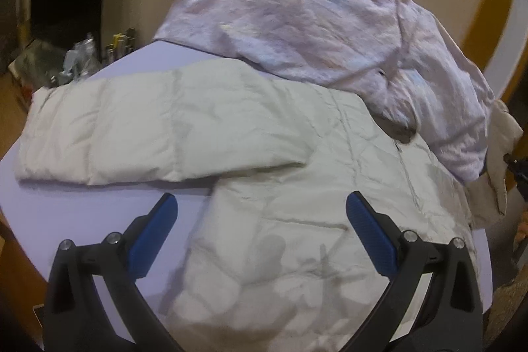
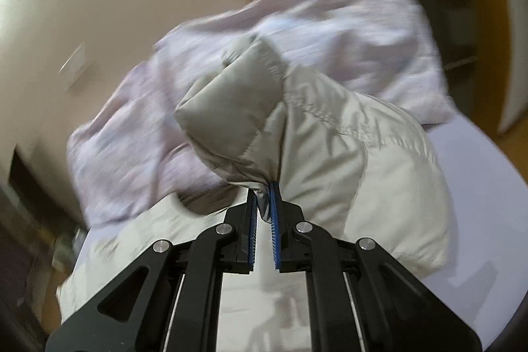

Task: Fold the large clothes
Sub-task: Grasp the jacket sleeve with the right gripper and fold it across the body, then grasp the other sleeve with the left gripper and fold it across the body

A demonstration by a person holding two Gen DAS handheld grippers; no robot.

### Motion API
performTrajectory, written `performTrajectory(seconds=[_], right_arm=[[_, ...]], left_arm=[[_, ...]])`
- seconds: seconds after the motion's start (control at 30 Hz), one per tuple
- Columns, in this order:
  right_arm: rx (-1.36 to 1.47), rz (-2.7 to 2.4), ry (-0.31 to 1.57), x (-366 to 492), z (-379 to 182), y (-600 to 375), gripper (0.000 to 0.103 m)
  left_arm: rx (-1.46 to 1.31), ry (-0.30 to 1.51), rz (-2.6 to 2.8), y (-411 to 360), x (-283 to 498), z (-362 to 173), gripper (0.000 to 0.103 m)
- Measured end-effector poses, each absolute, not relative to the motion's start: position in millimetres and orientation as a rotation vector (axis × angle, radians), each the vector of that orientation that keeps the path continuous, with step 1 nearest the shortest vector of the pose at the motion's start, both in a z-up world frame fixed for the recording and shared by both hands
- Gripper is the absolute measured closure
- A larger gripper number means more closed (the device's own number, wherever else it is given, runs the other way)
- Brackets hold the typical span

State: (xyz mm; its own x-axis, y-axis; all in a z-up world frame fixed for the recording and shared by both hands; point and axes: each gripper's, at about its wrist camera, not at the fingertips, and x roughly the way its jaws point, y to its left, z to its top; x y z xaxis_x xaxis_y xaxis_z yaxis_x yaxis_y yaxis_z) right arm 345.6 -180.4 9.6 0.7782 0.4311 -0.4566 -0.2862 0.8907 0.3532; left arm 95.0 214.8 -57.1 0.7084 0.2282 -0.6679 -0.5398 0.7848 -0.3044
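Meanwhile, my right tongs (image 2: 263,187) pinch a bunched fold of the pale grey puffer jacket (image 2: 330,134), lifting it clear of the lavender tabletop (image 2: 475,154) just ahead of the fingertips. My left tongs (image 1: 260,203) hang wide apart and empty above the same jacket (image 1: 264,127), which lies spread beneath and ahead of them, one sleeve (image 1: 115,127) stretched out to their left. Beyond both tongs sits a crumpled pink patterned cloth (image 1: 297,18), overlapping the jacket's far edge.
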Motion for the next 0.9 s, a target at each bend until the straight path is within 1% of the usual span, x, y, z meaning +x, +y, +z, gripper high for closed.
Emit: performTrajectory(seconds=[0.07,0.17,0.23,0.37,0.4,0.5,0.53,0.57,0.6,0.67,0.73,0.77,0.9], right_arm=[[0.225,0.463,0.586,343,3,-145,0.095],[0.117,0.524,0.647,342,-22,-87,0.095],[0.024,0.540,0.714,342,-50,-52,0.095],[-0.134,0.544,0.836,338,-101,-16,0.094],[-0.197,0.540,0.864,336,-112,-9,0.092],[-0.339,0.548,0.873,321,-127,4,0.065],[-0.387,0.549,0.852,313,-125,7,0.058],[-0.407,0.555,0.840,308,-120,9,0.056],[-0.400,0.571,0.831,306,-115,9,0.053],[-0.307,0.616,0.799,303,-99,-4,0.054],[-0.222,0.587,0.754,308,-84,-12,0.054],[-0.202,0.563,0.744,312,-81,-12,0.054],[-0.154,0.478,0.799,343,-90,4,0.054]], left_arm=[[-0.523,0.642,0.474,221,88,-57,0.002],[-0.523,0.628,0.508,229,80,-57,0.002],[-0.528,0.619,0.520,233,74,-58,0.002],[-0.566,0.616,0.540,246,62,-63,0.002],[-0.580,0.618,0.546,250,59,-65,0.002],[-0.604,0.622,0.565,260,52,-70,0.002],[-0.614,0.623,0.574,264,49,-72,0.002],[-0.623,0.628,0.579,267,48,-74,0.002],[-0.634,0.631,0.581,270,46,-77,0.002],[-0.652,0.635,0.585,274,44,-80,0.002],[-0.674,0.640,0.586,278,42,-85,0.006],[-0.692,0.646,0.584,280,41,-87,0.007],[-0.746,0.645,0.587,289,36,-93,0.007]])
